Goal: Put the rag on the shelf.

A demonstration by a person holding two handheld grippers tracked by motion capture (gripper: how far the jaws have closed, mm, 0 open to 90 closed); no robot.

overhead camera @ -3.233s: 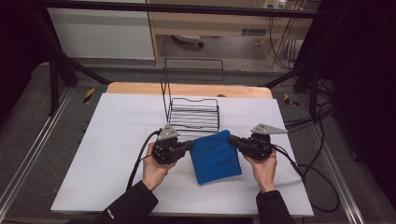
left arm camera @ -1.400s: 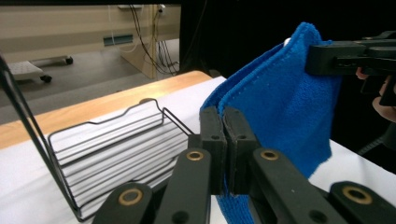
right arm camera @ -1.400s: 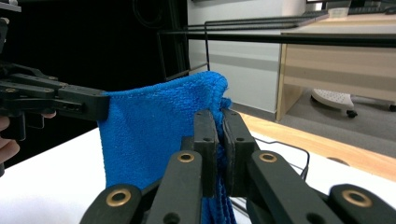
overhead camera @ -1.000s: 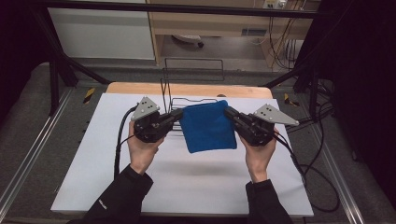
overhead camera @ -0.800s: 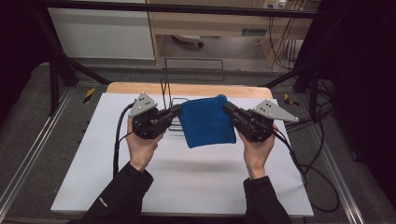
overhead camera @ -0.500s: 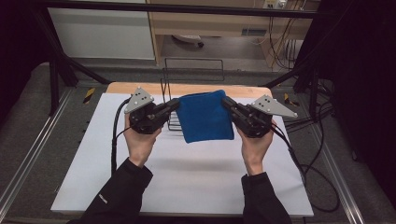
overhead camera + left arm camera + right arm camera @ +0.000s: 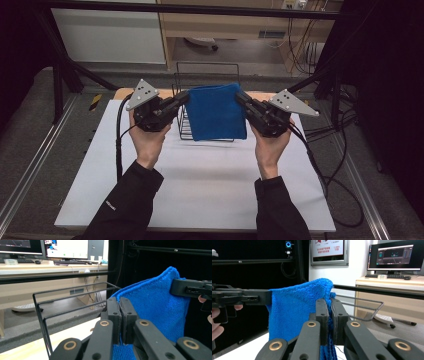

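Blue microfibre cloth (image 7: 218,111) held up in the air between two hand-held grippers, hanging folded as a flat rectangle, top edge level, lower edge free. Pinched at its upper left corner by the left gripper (image 7: 183,99), jaws clamped tight on the fabric; seen close in the left gripper view as two black pads pressed together with blue pile (image 7: 155,305) squeezed between them (image 7: 119,315). Pinched likewise at the upper right corner by the right gripper (image 7: 241,98), jaws closed on the fold of terry (image 7: 294,310), pads meeting over it (image 7: 329,315). Suspended above and in front of a black wire rack (image 7: 186,131), which stands on the white table top (image 7: 210,185) near its far edge; cloth apart from the table, covering most of the rack from the high view. Rack's wire rails (image 7: 47,322) visible to the left of the cloth from the left gripper's camera. Dark-sleeved forearms (image 7: 125,205) entering from the near edge, hands wrapped around the gripper bodies, grey three-cornered plates on top, black cables trailing off either side. Desk with monitors in the background.
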